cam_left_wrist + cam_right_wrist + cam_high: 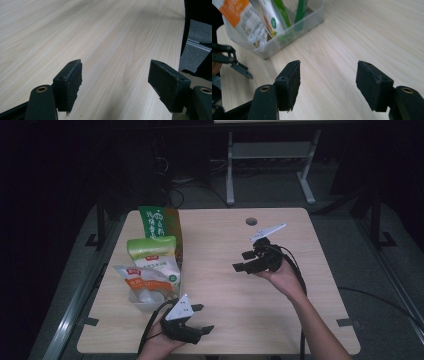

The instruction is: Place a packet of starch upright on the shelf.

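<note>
Jaws of the left gripper (115, 82) stand wide apart with nothing between them; only bare wooden table (105, 35) lies under and ahead of the pads. In the high view this left gripper (200, 319) sits at the near edge of the table, just beside and in front of the clear plastic bin (145, 302).

Jaws of the right gripper (328, 82) are likewise spread wide and hold nothing; no pad touches any object, and bare tabletop shows in the gap. In the high view the right gripper (245, 261) is over the middle of the table, its fingers pointing toward the bin and well apart from it.

Ahead of the right fingers and off to their left, the clear bin (294, 32) stands on the table, holding upright pouches: a white-and-orange packet (242, 15) at the front, a white-and-green packet (272, 20) behind it, and a green packet (159, 222) at the back.
</note>
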Available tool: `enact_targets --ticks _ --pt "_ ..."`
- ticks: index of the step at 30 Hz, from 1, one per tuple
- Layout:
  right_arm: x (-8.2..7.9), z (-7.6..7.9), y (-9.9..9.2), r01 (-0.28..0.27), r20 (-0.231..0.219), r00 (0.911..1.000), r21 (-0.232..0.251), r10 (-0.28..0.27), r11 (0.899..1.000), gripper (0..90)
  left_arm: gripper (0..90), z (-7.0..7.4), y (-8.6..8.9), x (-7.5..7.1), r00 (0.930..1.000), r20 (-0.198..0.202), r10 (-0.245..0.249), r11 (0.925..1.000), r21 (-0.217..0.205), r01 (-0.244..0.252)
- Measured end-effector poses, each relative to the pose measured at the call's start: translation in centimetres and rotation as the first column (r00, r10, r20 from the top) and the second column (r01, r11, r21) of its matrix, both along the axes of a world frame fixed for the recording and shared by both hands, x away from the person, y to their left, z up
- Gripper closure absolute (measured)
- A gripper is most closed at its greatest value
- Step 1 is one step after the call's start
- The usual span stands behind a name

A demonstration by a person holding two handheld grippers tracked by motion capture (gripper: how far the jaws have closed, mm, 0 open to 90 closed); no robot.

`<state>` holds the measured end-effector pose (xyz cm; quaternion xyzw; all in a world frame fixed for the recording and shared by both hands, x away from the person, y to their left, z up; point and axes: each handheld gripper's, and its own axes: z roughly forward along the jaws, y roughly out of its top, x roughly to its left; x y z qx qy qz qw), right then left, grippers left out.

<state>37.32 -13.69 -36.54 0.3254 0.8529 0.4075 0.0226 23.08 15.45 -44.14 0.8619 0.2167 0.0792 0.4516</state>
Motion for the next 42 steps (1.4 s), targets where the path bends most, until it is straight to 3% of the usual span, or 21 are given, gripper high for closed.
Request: enact_targets --ticks 14,24,42 --pt "-1.8 -1.2 -2.6 0.029 -0.012 0.9995 -0.012 -0.030 0.999 33.2 26.7 0.2 0.3 0.1 0.9999 0.002 0.011 0.9999 0.002 -0.011" --pt "-3.3 -2.9 -4.6 0.070 -0.044 0.9966 0.007 -0.070 0.998 32.6 26.6 0.2 0.3 0.2 0.9999 -0.001 0.017 0.9999 -0.003 -0.017" --pt "-6.0 -4.9 -7.7 0.114 -0.057 0.9920 0.028 -0.113 0.993 32.0 26.5 0.1 0.3 0.2 0.9998 0.000 0.021 0.9998 -0.005 -0.021"
